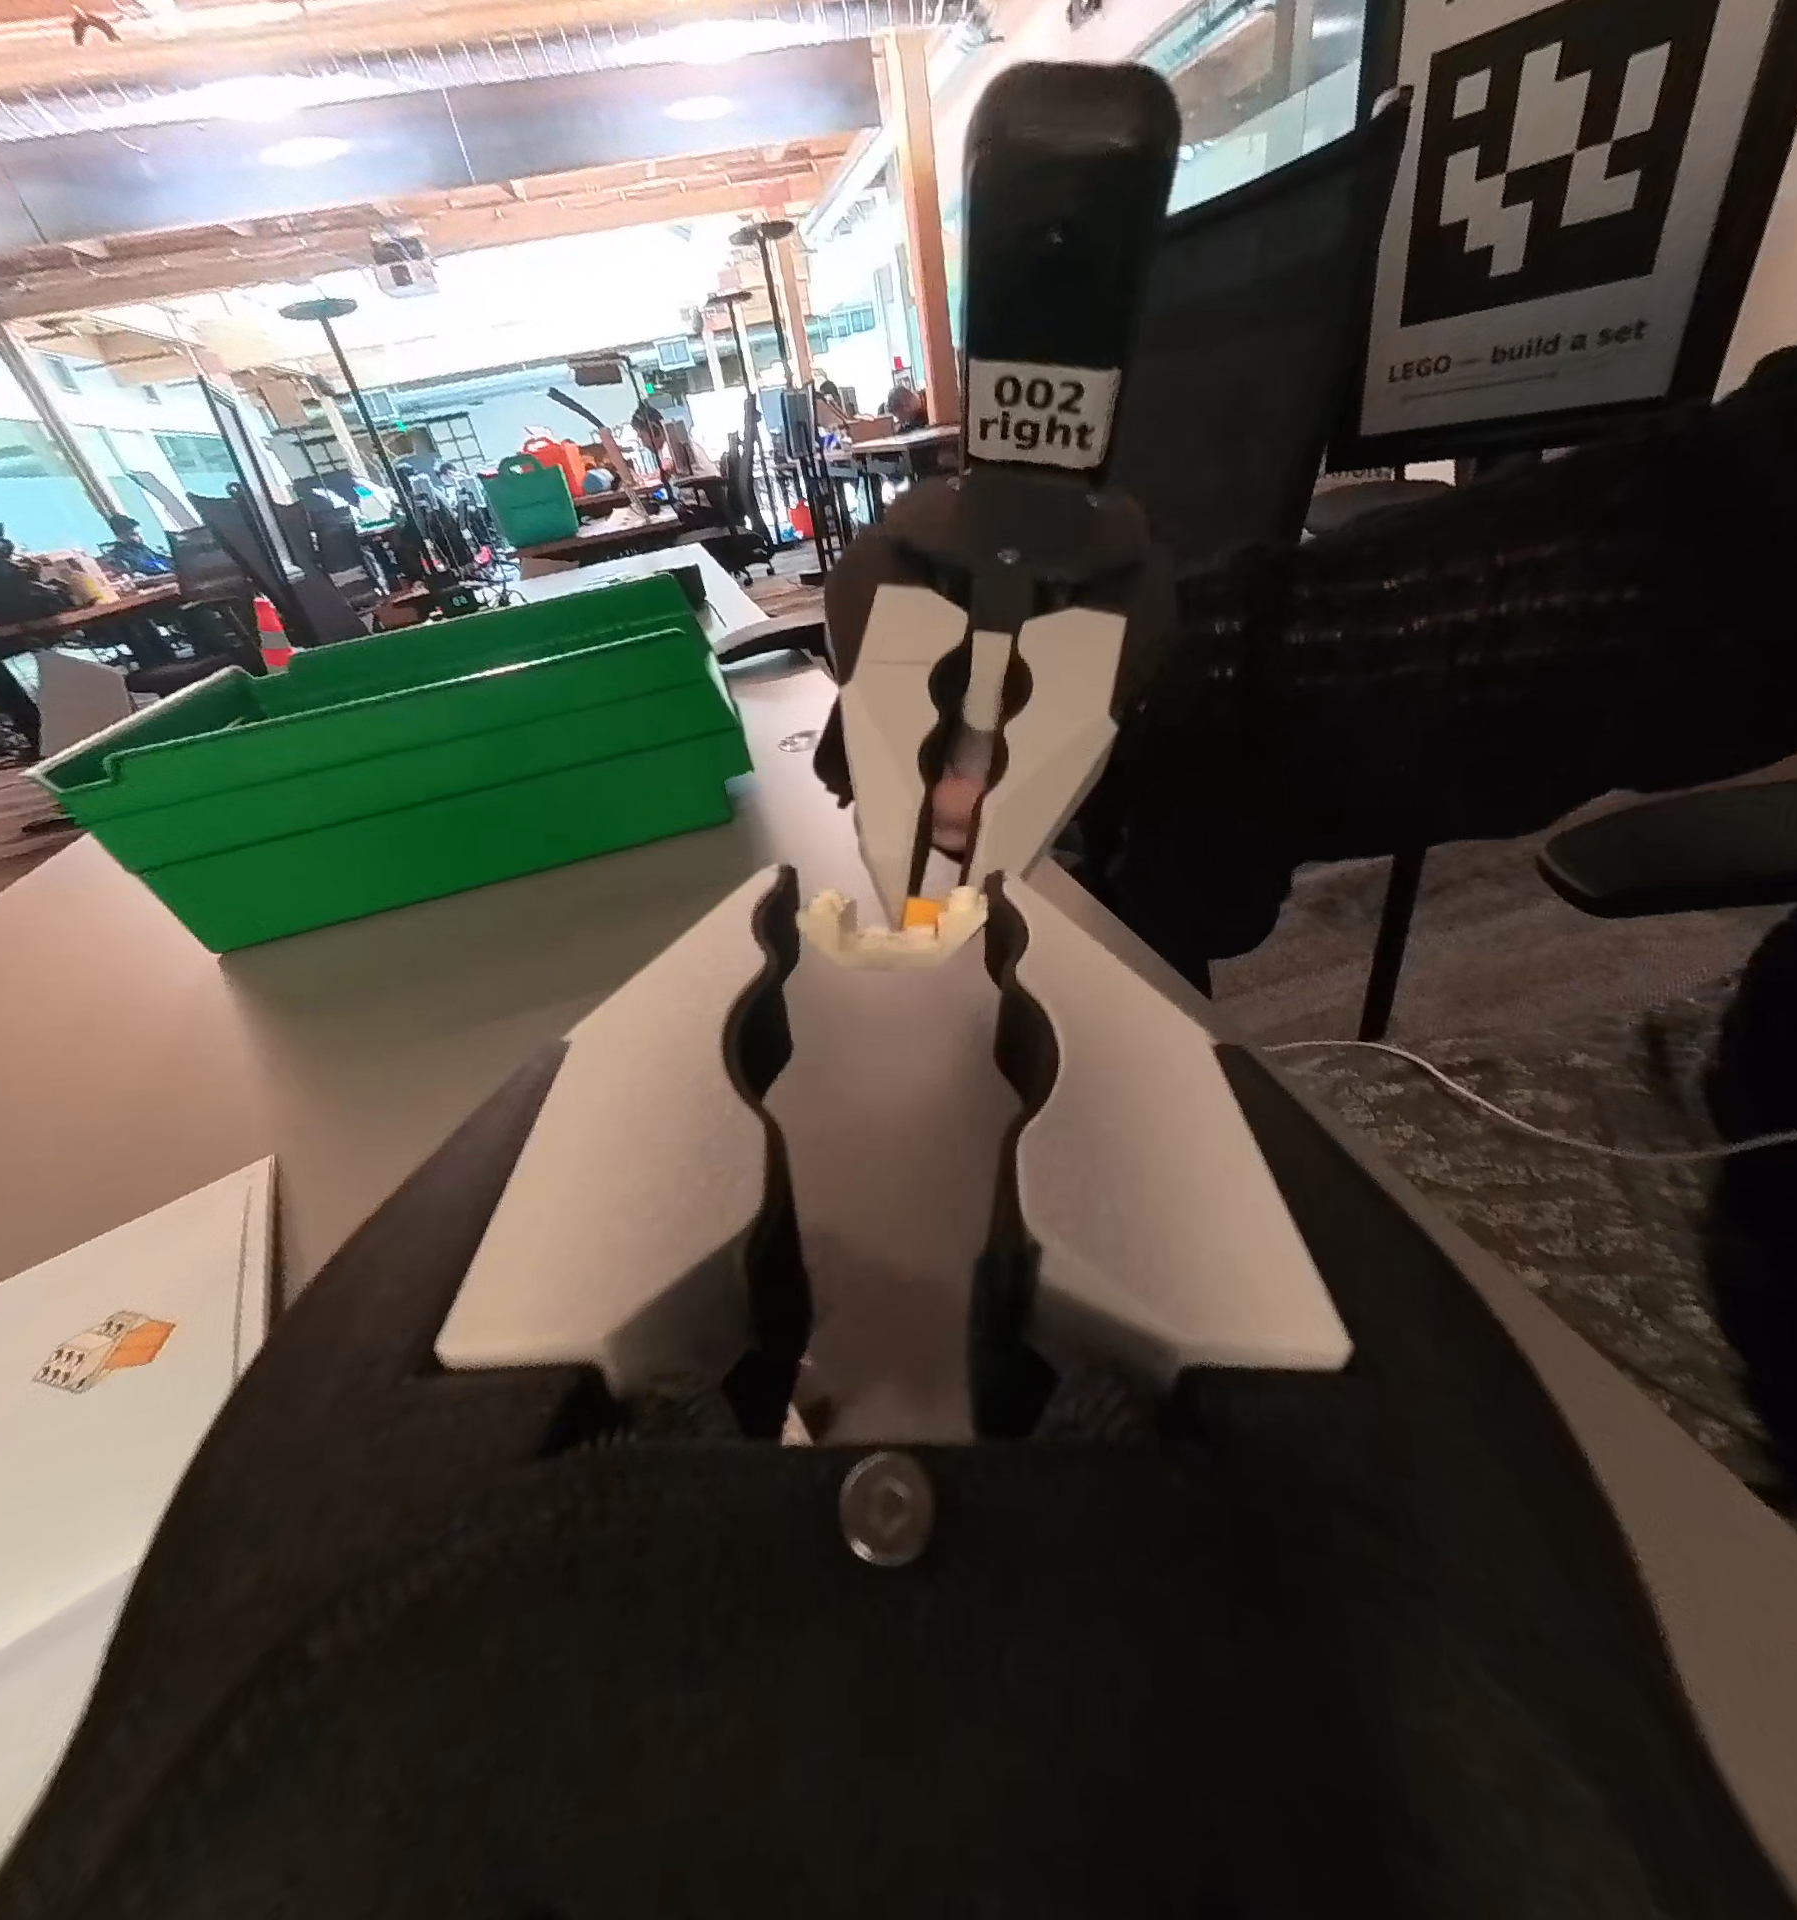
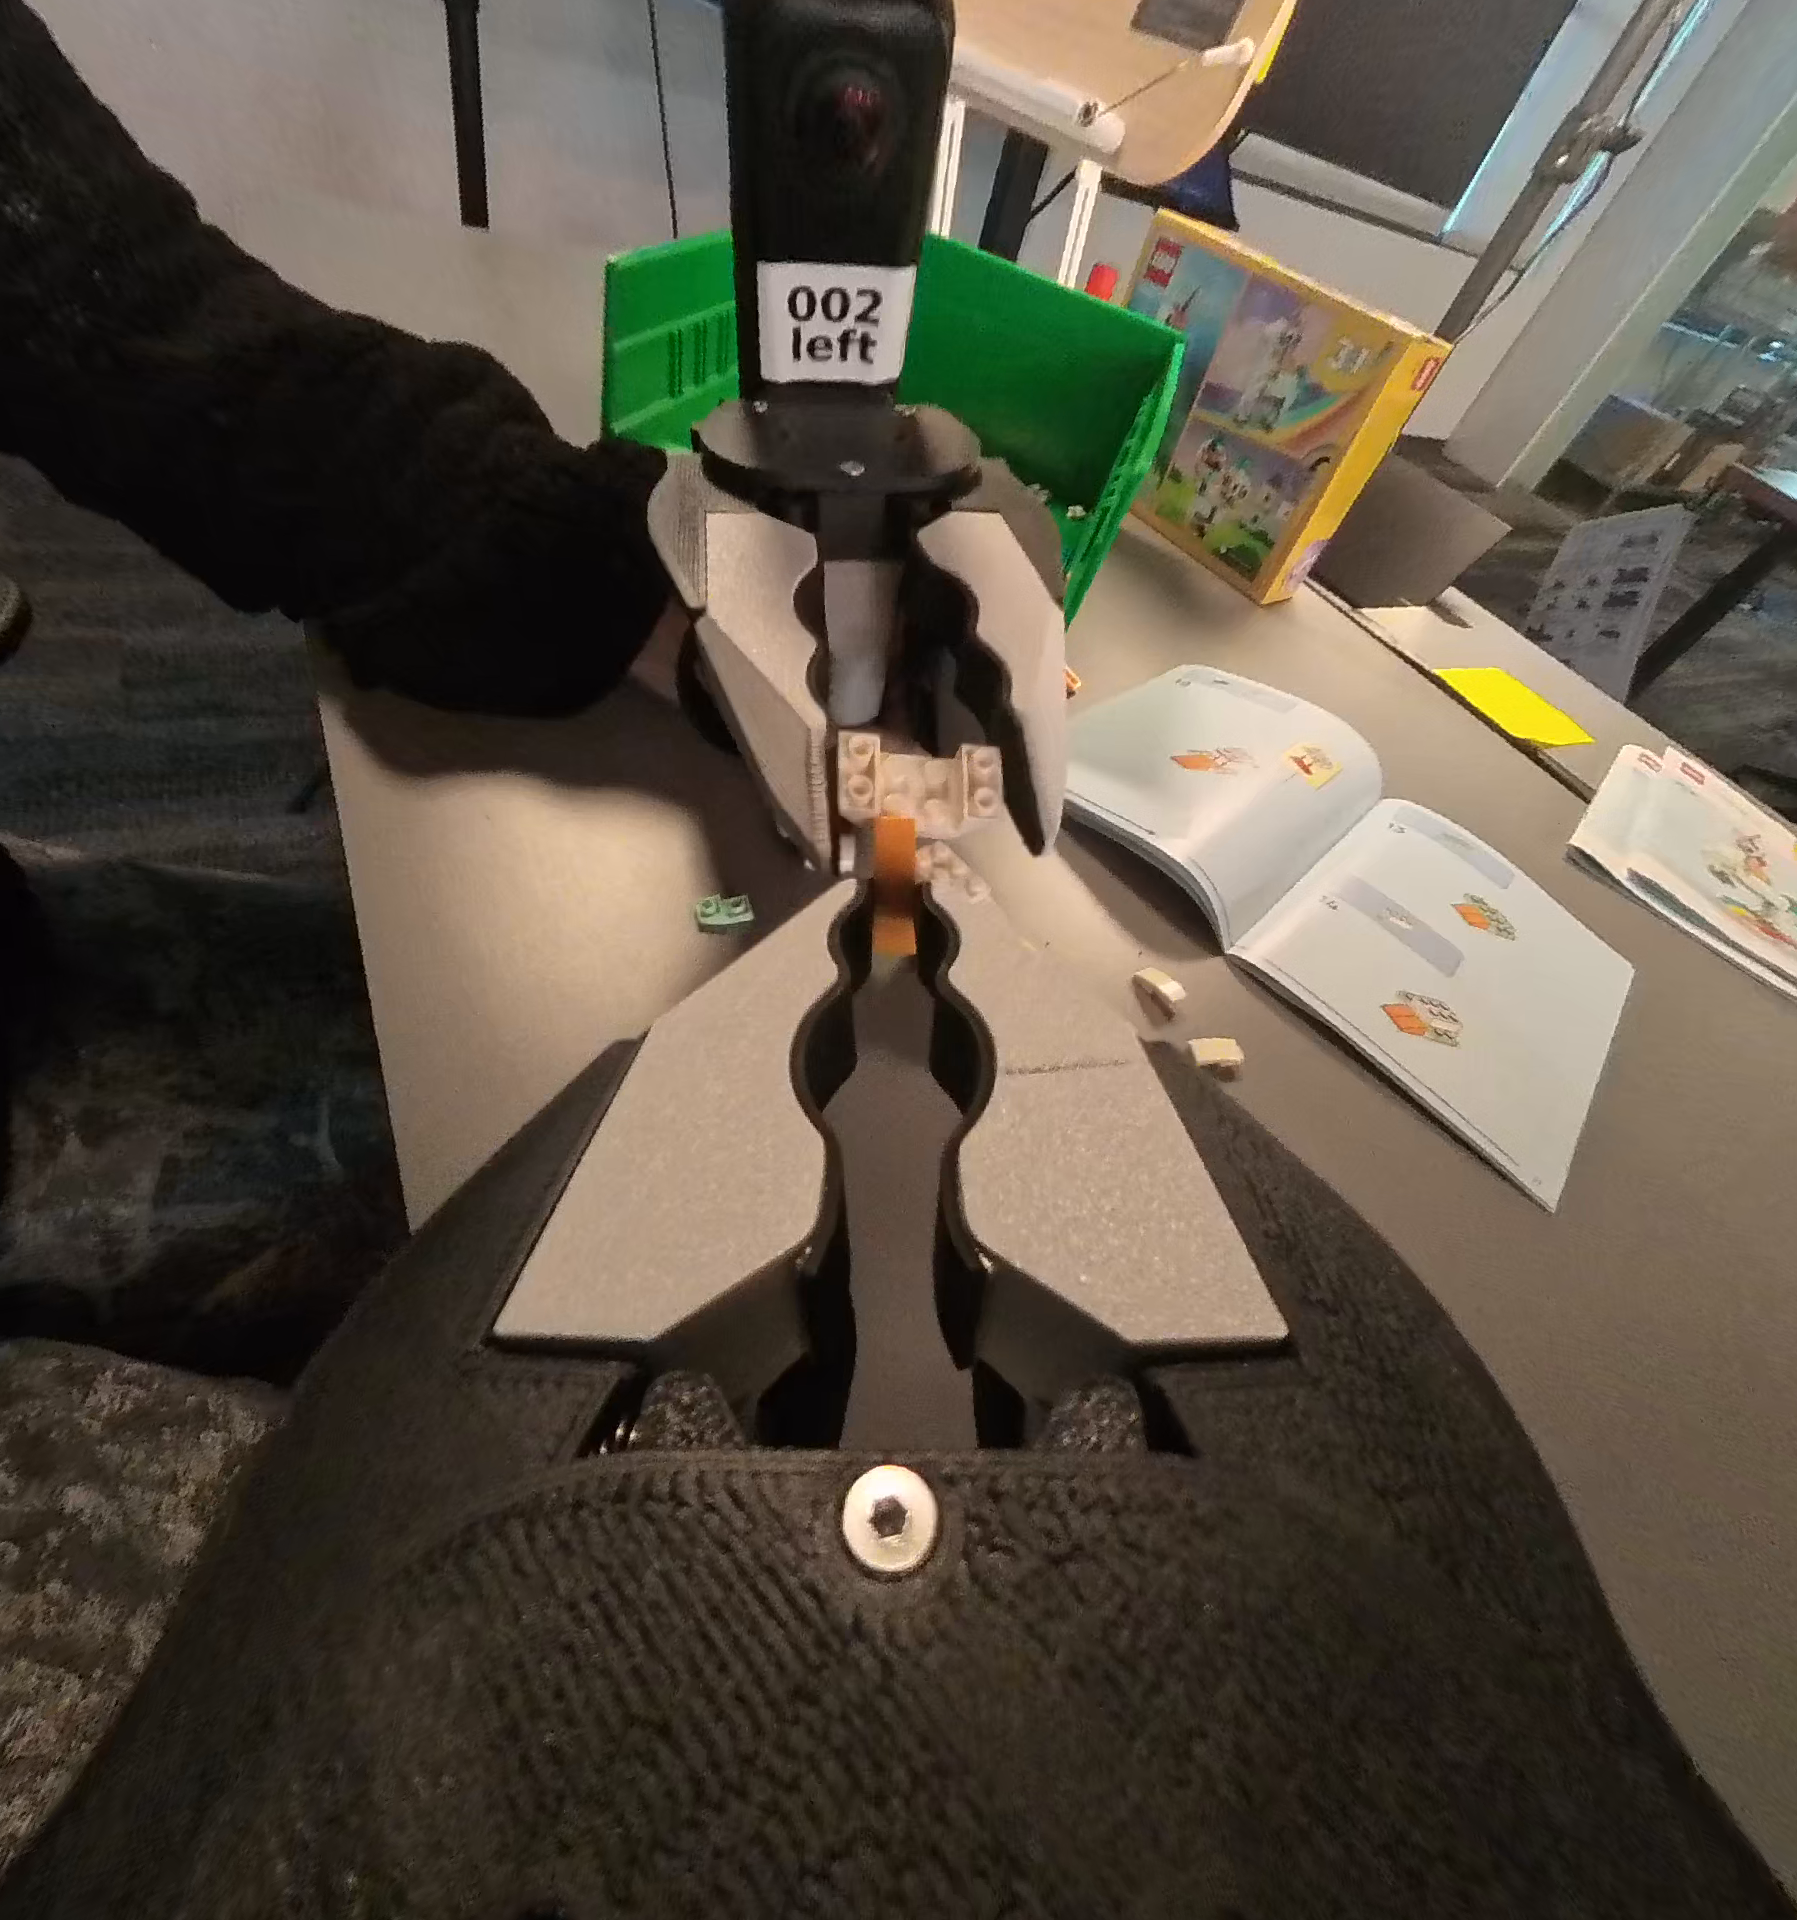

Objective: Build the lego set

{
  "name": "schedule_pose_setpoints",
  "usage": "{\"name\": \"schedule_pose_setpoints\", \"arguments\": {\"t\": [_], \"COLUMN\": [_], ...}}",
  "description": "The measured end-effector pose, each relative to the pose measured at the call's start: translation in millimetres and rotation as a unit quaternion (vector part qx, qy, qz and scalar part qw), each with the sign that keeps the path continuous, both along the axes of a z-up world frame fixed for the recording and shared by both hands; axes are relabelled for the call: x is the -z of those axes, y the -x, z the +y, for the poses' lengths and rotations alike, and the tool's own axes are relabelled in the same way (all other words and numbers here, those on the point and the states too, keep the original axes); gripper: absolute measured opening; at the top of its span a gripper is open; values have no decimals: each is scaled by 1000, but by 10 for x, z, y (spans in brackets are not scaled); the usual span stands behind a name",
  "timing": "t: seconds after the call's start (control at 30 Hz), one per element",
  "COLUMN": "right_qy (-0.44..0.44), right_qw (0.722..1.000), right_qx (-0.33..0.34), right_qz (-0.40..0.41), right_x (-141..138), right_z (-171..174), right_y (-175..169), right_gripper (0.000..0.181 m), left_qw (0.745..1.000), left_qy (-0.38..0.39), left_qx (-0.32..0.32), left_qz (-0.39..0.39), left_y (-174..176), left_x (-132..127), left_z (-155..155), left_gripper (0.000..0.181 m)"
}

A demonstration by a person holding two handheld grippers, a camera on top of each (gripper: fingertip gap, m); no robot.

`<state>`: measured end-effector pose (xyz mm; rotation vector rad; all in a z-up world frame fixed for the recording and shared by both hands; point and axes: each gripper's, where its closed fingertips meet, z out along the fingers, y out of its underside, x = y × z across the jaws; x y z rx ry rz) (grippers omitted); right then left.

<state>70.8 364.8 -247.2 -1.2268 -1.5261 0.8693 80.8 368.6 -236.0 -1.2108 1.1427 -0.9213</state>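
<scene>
Two hand-held grippers meet tip to tip above a grey table.

The left gripper is closed on a small white build, a cluster of pale studded lego pieces held crosswise between its fingertips. In the right wrist view the same build sits between the left gripper's grey fingers, studs facing the camera.

The right gripper is narrowed onto an orange brick, pinched at its tips. The brick's far end touches the underside of the white build. In the left wrist view the right gripper points down at the build, with the orange brick showing at its tip, inside the curve of white pieces.

Black sleeves reach in behind each gripper.

On the table near the tips lie loose pieces: a small green piece to the left, and two tan pieces to the right. Beyond those, an open booklet lies flat, showing drawings of orange and white bricks. More leaflets lie farther right, beside a yellow sheet.

Behind the left gripper stands a green bin, with a yellow lego box just beside it. In the left wrist view green bins sit stacked, and a black-and-white marker sign stands behind.
</scene>
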Motion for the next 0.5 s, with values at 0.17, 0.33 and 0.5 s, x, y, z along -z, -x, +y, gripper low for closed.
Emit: {"name": "schedule_pose_setpoints", "arguments": {"t": [0.17,0.33,0.5], "right_qy": [3,14,43], "right_qw": [1000,1000,998], "right_qx": [-6,-8,-11], "right_qz": [6,21,52], "right_x": [5,-20,-70], "right_z": [-32,-49,-52], "right_y": [-17,-26,-9], "right_gripper": [6,6,6], "left_qw": [1000,1000,1000], "left_qy": [-7,-6,-4], "left_qx": [4,9,30], "left_qz": [11,9,-5], "left_y": [-20,-21,-21], "left_x": [24,22,-21], "left_z": [-23,-35,-101], "left_gripper": [35,35,35]}}
